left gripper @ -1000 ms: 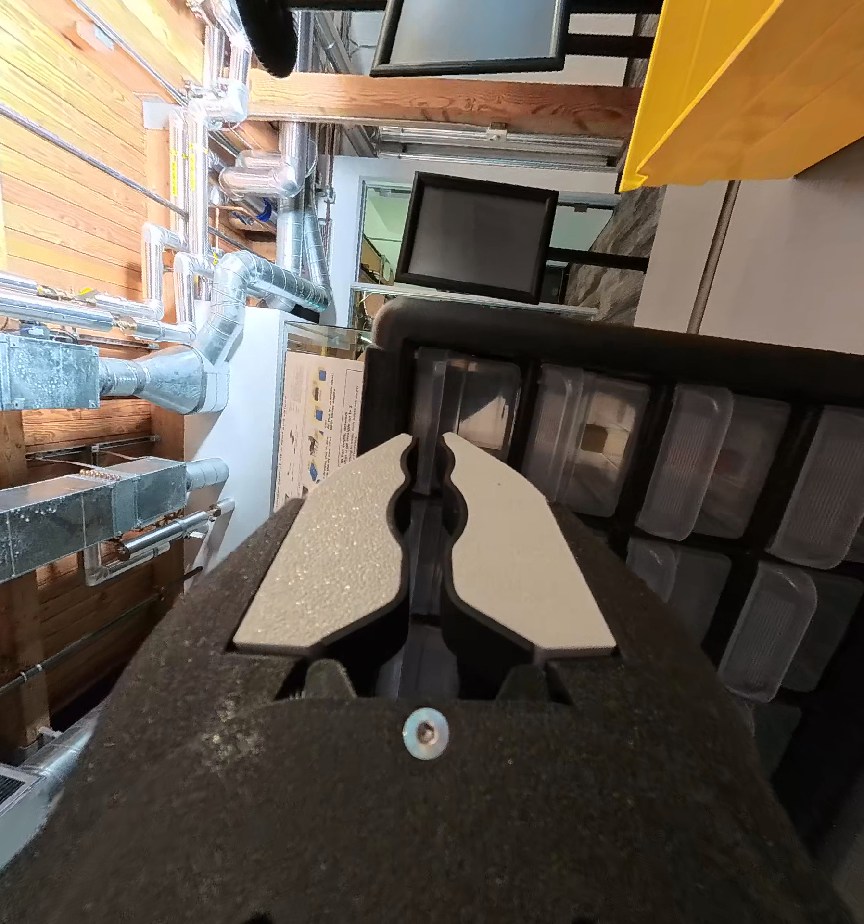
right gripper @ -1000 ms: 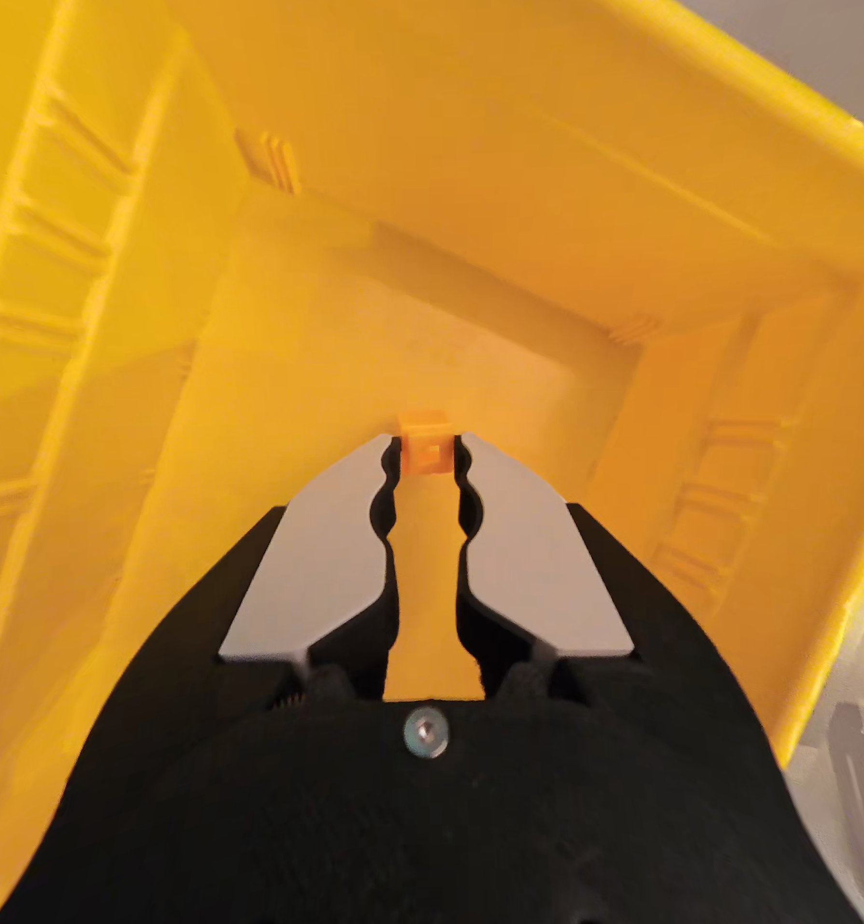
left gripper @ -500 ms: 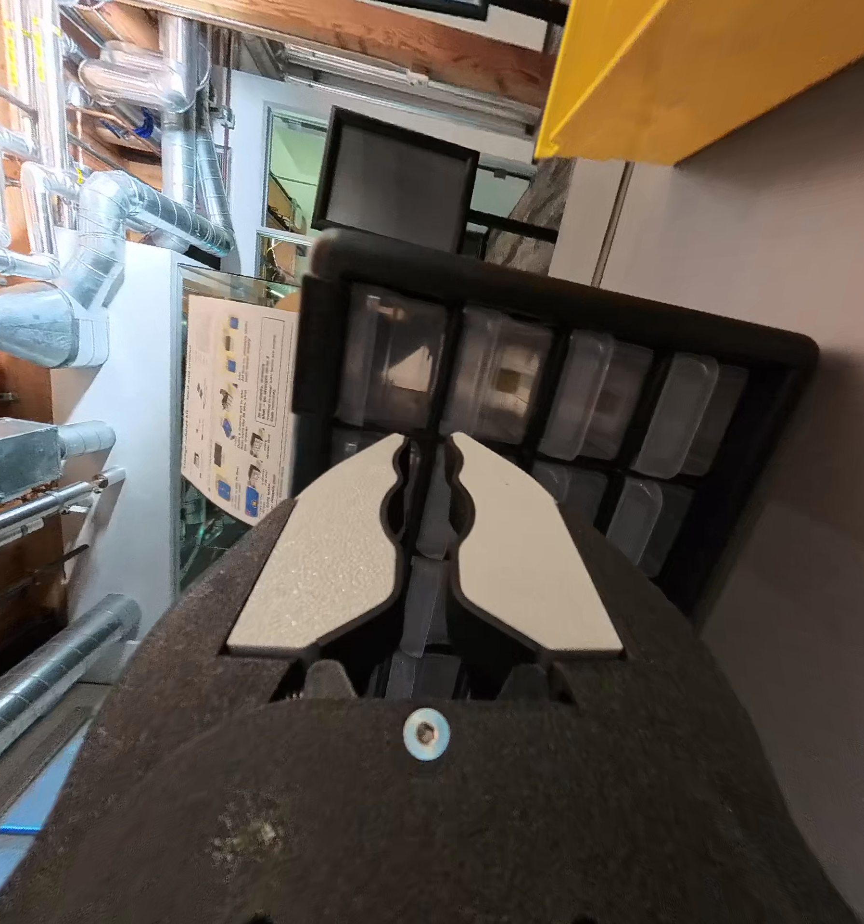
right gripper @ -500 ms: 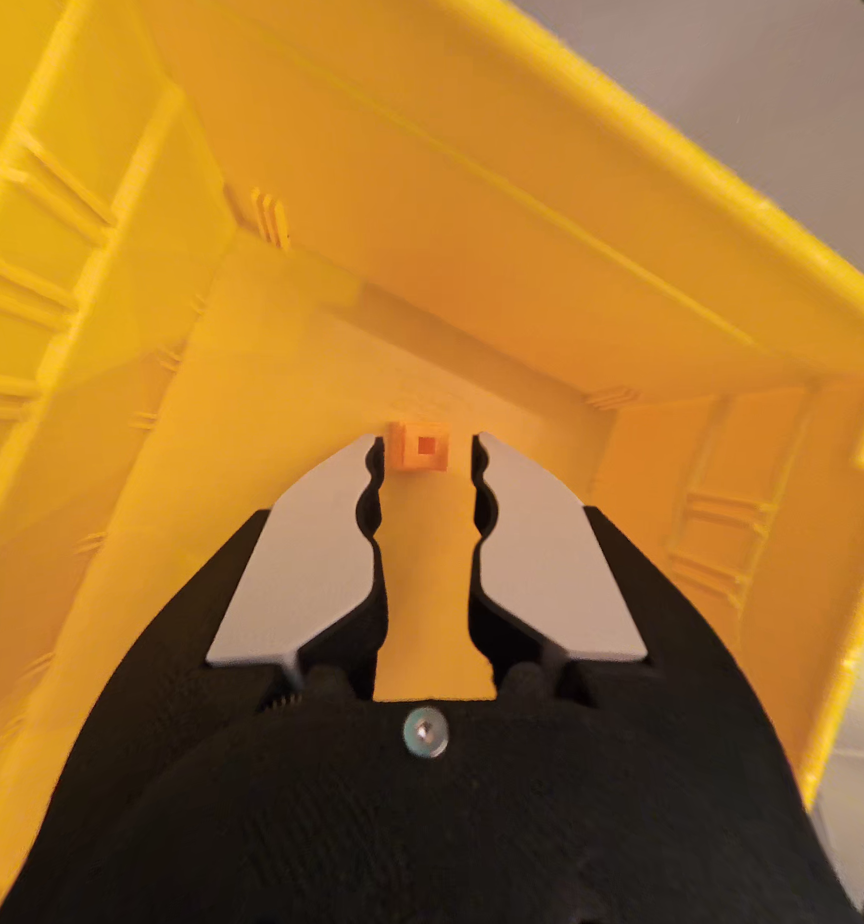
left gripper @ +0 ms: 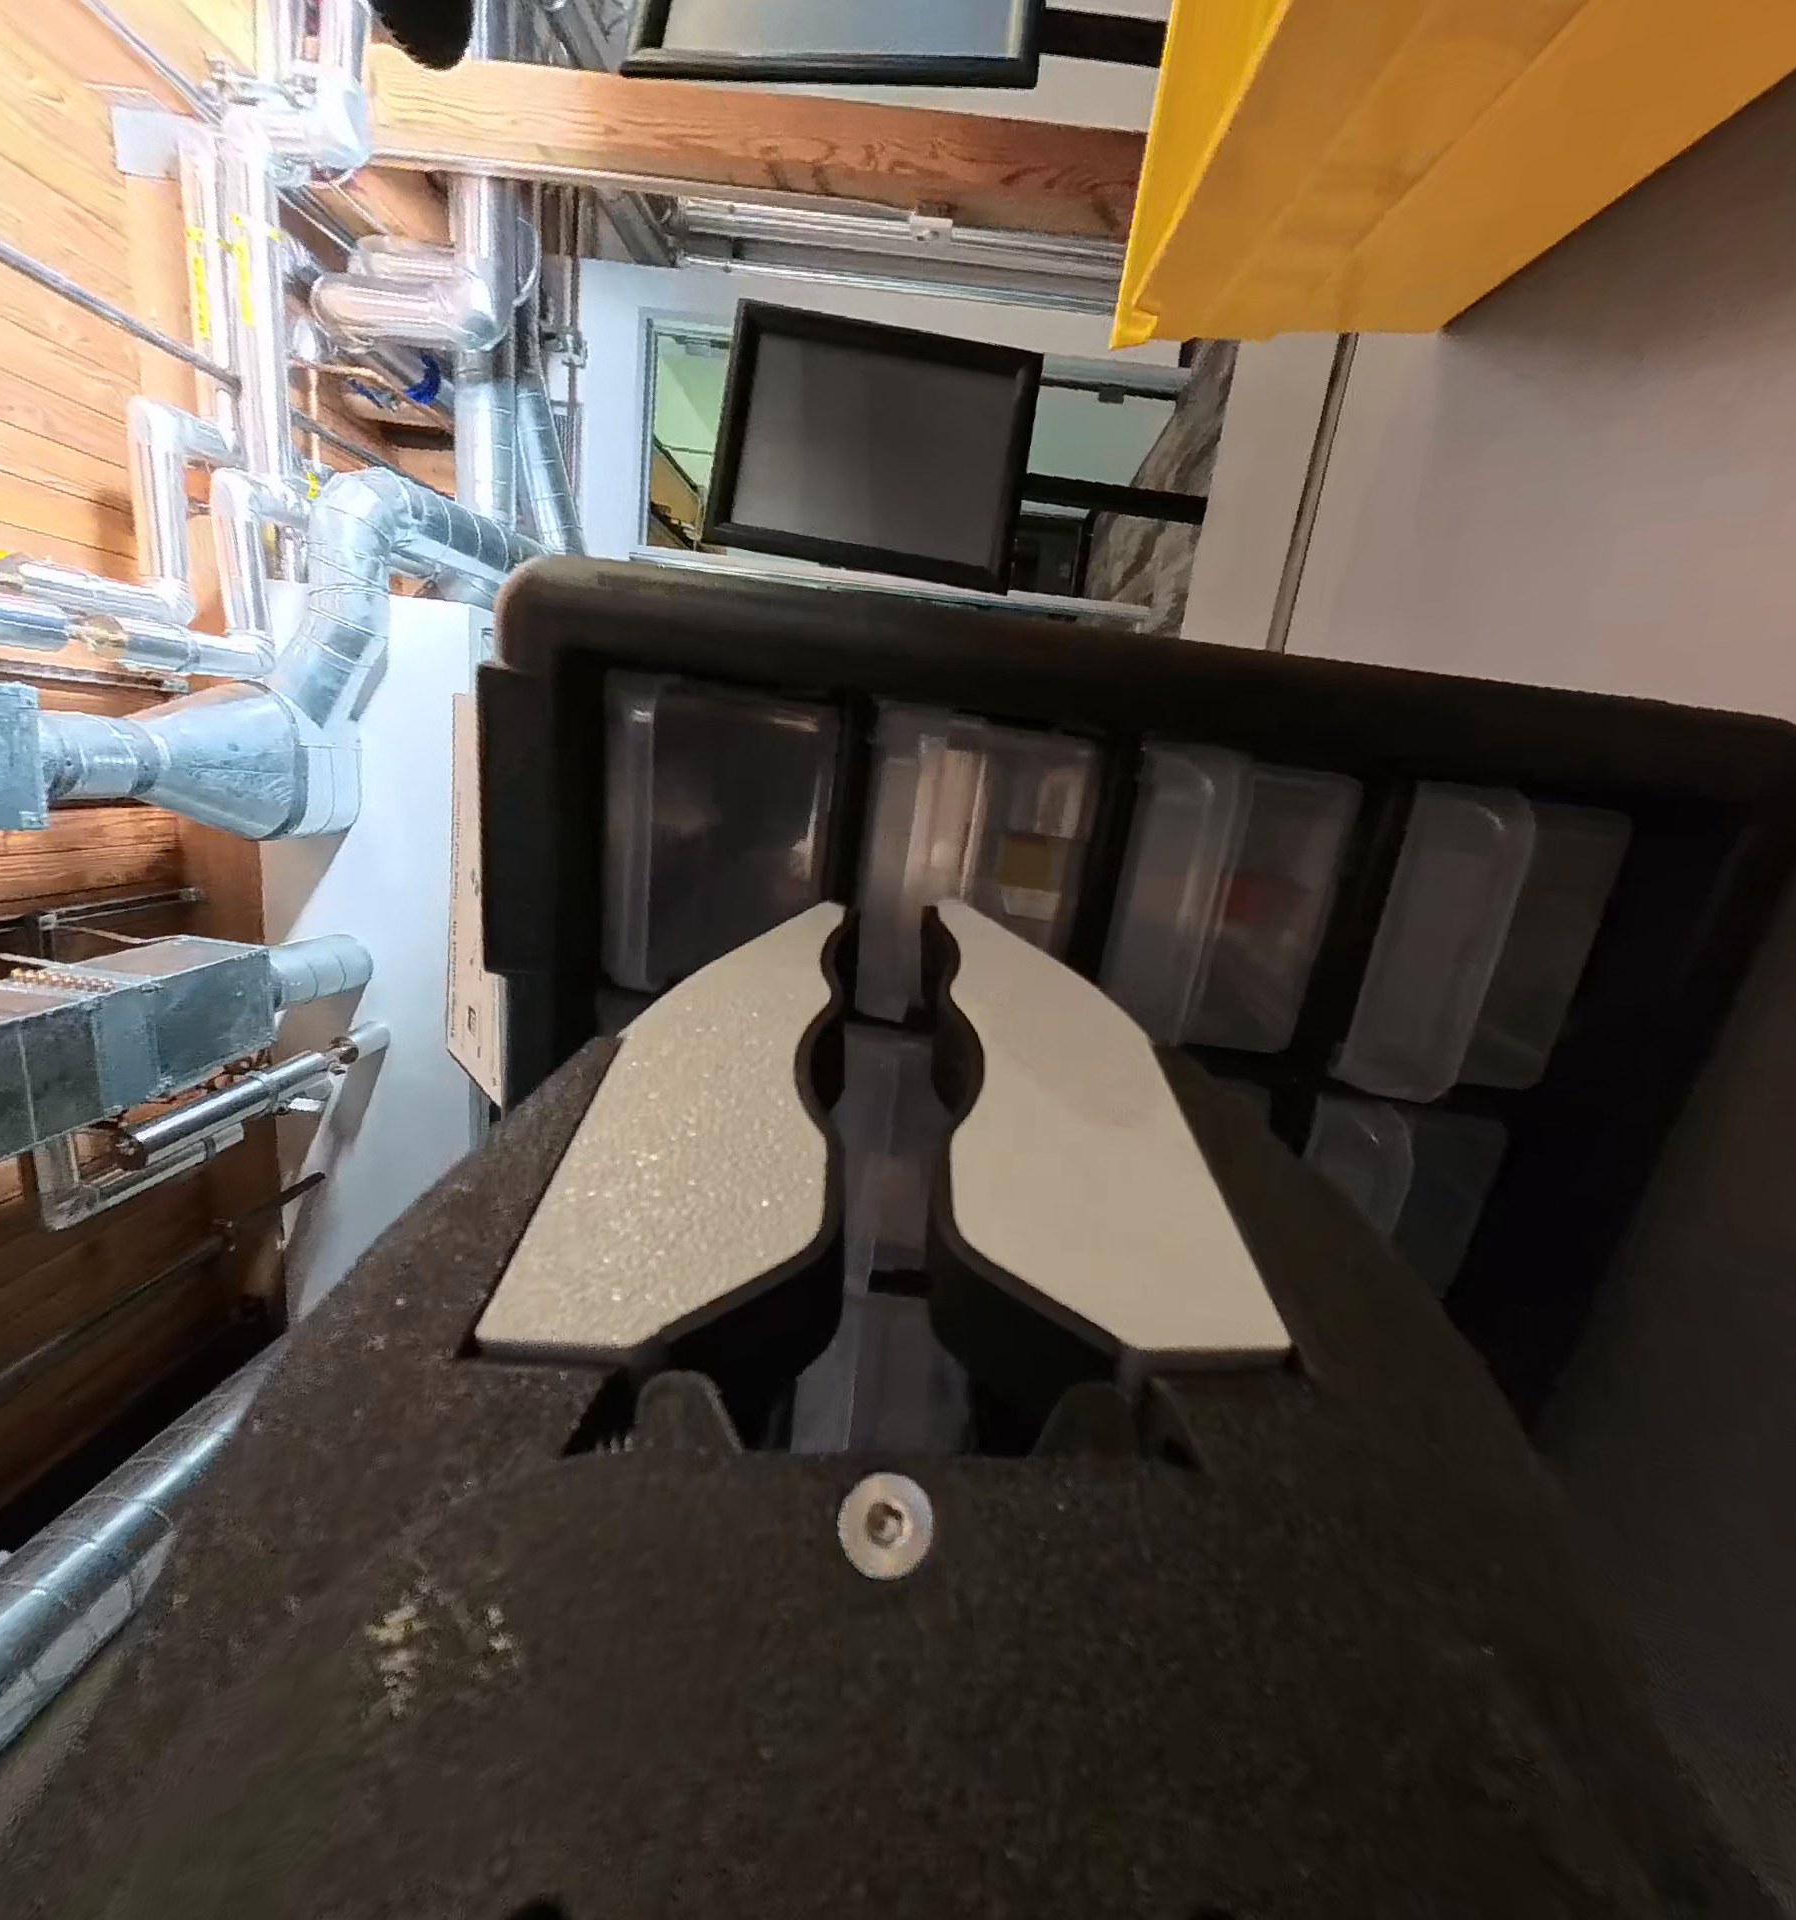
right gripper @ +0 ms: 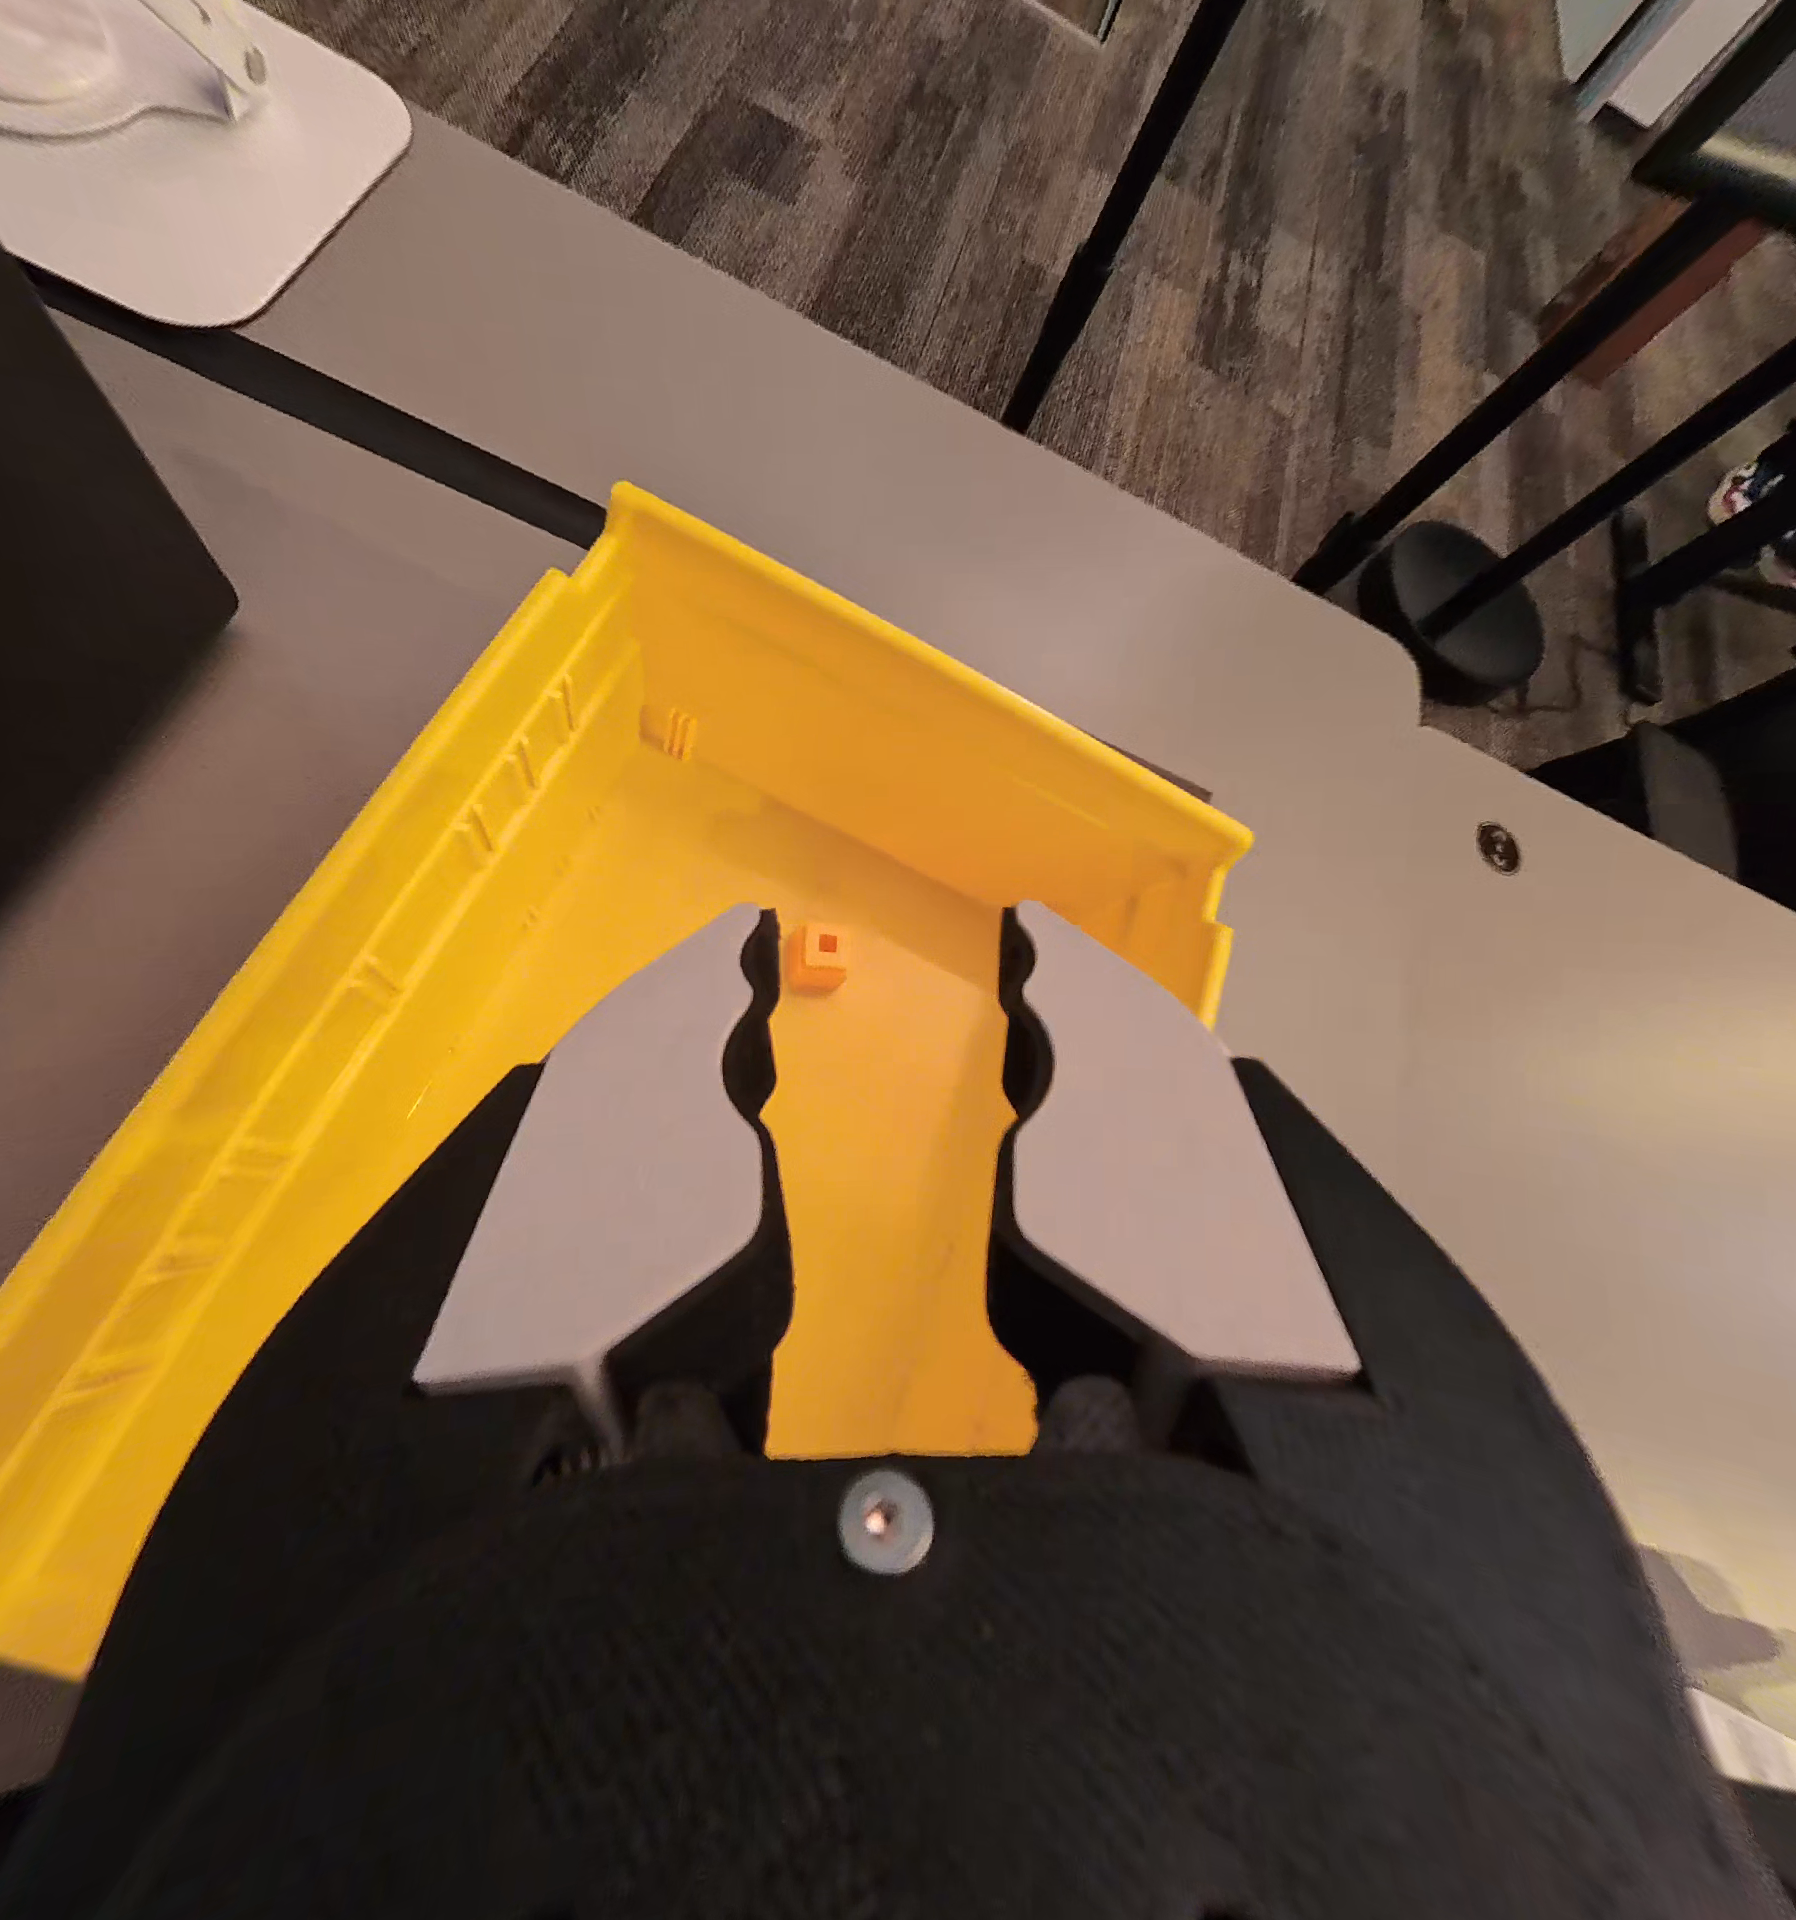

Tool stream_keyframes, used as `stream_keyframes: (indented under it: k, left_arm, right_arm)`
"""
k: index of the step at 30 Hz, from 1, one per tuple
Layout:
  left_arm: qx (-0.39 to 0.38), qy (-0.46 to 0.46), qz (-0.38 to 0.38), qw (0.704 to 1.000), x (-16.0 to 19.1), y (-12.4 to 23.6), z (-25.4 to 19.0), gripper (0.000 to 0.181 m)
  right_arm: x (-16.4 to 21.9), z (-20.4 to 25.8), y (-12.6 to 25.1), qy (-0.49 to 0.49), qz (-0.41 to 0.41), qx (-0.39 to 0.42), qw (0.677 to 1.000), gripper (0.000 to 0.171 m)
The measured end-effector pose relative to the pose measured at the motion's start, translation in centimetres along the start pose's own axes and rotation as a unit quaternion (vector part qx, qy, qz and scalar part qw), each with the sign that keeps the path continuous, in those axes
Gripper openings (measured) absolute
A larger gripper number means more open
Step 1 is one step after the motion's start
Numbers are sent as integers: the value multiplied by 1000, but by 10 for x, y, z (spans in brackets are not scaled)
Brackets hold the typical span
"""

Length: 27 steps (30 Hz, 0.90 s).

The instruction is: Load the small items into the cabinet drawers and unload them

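Two claws are at work here, and we start on the left. The left claw (left gripper: pixel 889 914) is almost closed, with only a thin gap. A clear drawer (left gripper: pixel 881 982) fills that gap, so we think the claw has hold of it, but we cannot see how hard it pinches. Just past it is the black cabinet (left gripper: pixel 1185 675), with more clear drawers in rows. Some of them have small things inside.

Over on the right, the yellow bin (right gripper: pixel 873 665) sits on the grey counter (right gripper: pixel 1081 623). One small orange cube (right gripper: pixel 819 951) lies on the bin floor near the far wall, just beside the left finger of the right claw (right gripper: pixel 889 914). That claw is wide open and holds nothing. It does not touch the cube.

We think the cube is unloaded, so the next job is to fetch another item. To do it well, we should lift the right claw straight up, away from the bin walls, so it does not bump the bin. The left claw should hold its drawer steady and level, so nothing tips out when the right claw reaches in.
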<state>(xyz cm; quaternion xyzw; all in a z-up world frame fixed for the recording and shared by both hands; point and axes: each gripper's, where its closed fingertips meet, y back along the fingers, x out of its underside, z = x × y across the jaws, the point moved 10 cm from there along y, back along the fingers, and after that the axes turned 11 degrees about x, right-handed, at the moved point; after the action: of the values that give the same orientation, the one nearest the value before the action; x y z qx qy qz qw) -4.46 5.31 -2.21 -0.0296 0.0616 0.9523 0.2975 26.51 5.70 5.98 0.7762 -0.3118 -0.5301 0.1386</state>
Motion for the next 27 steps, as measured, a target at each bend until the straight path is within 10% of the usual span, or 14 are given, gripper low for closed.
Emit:
stream_keyframes:
  k: [14, 27]
  left_arm:
    - [-24, -5, -28, 999, -5, 45, -10, 9]
    - [-16, -12, -44, 999, -15, 71, -14, 10]
  right_arm:
    - [-42, 67, 116, 85, -179, -280, 939, 41]
    - [-65, 191, 97, 351, -84, -310, 880, 27]
